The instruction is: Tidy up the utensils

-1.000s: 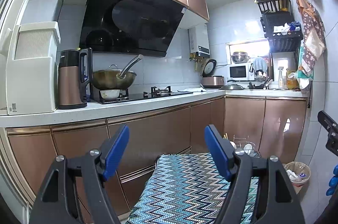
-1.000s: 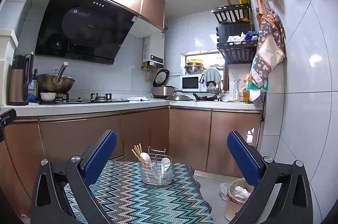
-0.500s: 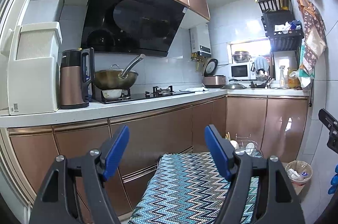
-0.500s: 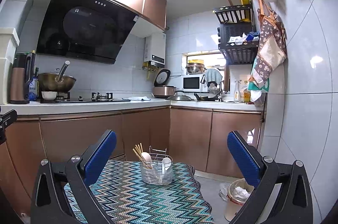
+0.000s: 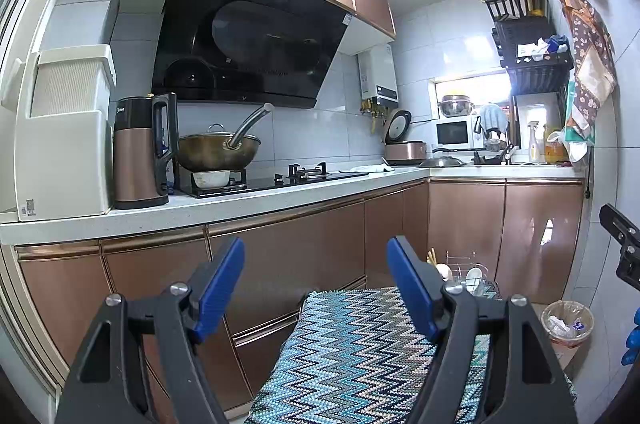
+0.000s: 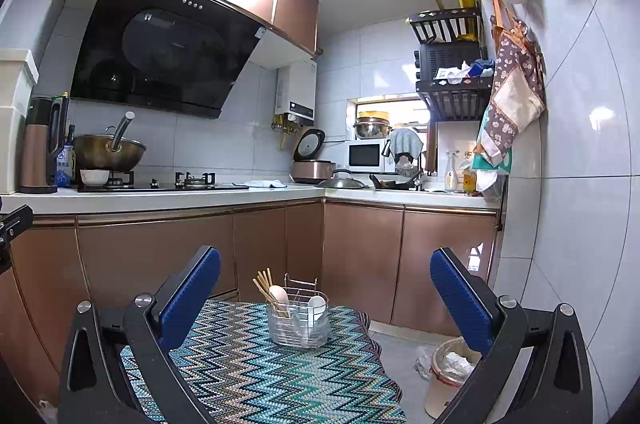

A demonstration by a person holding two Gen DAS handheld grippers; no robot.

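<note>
Along the far wall: copper-fronted cabinets (image 6: 160, 256) under a white counter (image 6: 160, 197), black range hood (image 6: 160, 59) above. Nearer, a table under a zigzag-patterned cloth (image 6: 256, 368). At its far end stands a wire utensil caddy (image 6: 298, 320), upright, holding chopsticks (image 6: 264, 284) and two pale spoons (image 6: 317, 306). Right gripper (image 6: 325, 300) hovers level, jaws wide apart, empty. Left gripper (image 5: 315, 284) likewise spread, nothing between the blue pads (image 5: 218, 288).
</note>
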